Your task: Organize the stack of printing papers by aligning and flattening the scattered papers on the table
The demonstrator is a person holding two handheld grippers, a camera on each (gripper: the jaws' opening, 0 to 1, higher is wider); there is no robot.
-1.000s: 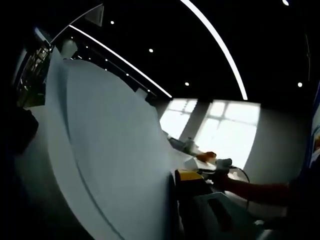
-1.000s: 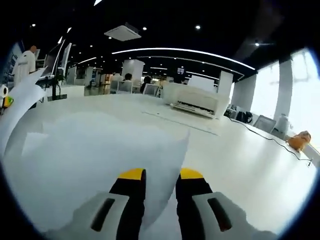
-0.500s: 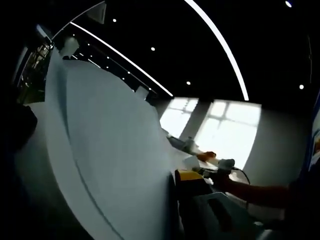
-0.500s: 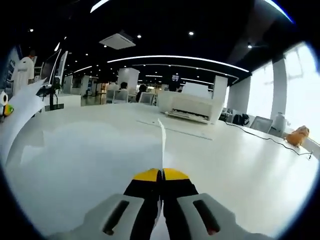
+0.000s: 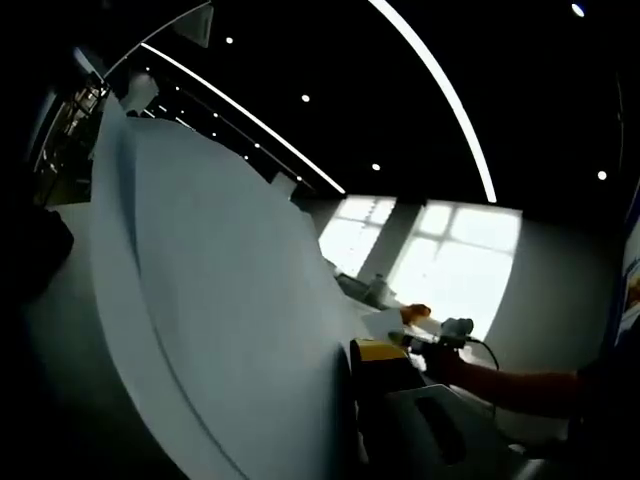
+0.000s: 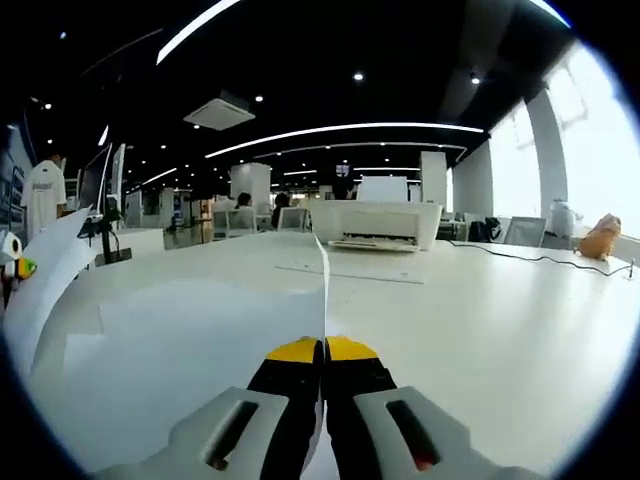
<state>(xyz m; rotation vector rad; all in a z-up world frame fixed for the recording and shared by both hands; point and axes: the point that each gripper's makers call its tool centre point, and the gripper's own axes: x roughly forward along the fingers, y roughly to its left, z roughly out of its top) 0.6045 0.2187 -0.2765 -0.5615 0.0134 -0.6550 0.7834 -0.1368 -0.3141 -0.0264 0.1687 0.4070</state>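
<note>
— What's changed in the last second?

— The right gripper (image 6: pixel 322 350) had its yellow-tipped fingers (image 6: pixel 293 352) apart with a sheet's edge lying between them. Now they are pressed together on that edge, and the paper (image 6: pixel 322 290) stands up from them as a thin white line. The view has also tipped up a little, so I'd say the hand has lifted slightly.

— And the left gripper (image 5: pixel 375 360)?

— Hardly moved. A big curved sheet (image 5: pixel 220 300) hides one finger; the one yellow tip I can see sits right against it. I can't tell whether it is clamped.

— So where does that leave the job?

— My guess is both ends are being held so the sheets can be squared up. More white sheets (image 6: pixel 190 350) lie loose and overlapping on the near part of the tabletop (image 6: pixel 480 330), corners out of line, so the aligning isn't finished.

— What's the stuff like?

— Thin, matte, floppy paper, bowing under its own weight. The tabletop is smooth, white and a bit glossy. A boxy white printer (image 6: pixel 375 222) sits towards its far edge.
</note>
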